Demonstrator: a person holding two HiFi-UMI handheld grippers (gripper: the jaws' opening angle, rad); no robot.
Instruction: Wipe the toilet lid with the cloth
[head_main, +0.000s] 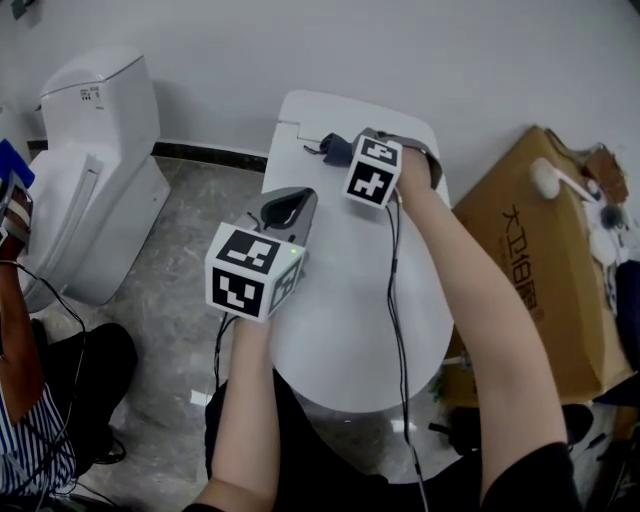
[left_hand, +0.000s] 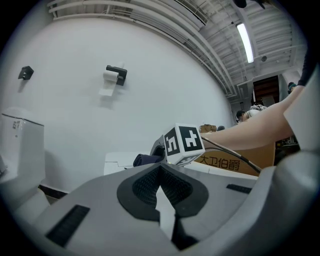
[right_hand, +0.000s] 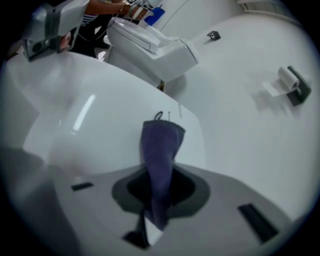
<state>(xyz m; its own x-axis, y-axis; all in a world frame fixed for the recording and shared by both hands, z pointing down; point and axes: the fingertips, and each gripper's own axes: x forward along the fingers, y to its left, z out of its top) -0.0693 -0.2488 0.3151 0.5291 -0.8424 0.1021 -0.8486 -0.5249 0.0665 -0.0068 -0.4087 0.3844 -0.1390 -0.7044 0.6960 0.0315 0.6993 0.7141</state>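
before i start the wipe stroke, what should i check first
1. Cloth clamped in the right gripper jaws: ok.
2. Cloth pressed flat on the toilet lid: cannot tell; it sits at the lid's back end.
3. Lid closed: ok.
4. Left gripper empty, jaws together: ok.
5. Left gripper clear of the wipe path: probably not ok; it hangs over the lid's left side.

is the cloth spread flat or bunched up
Bunched up: the cloth is a narrow gathered strip pinched in the right gripper, not laid out flat on the toilet lid.
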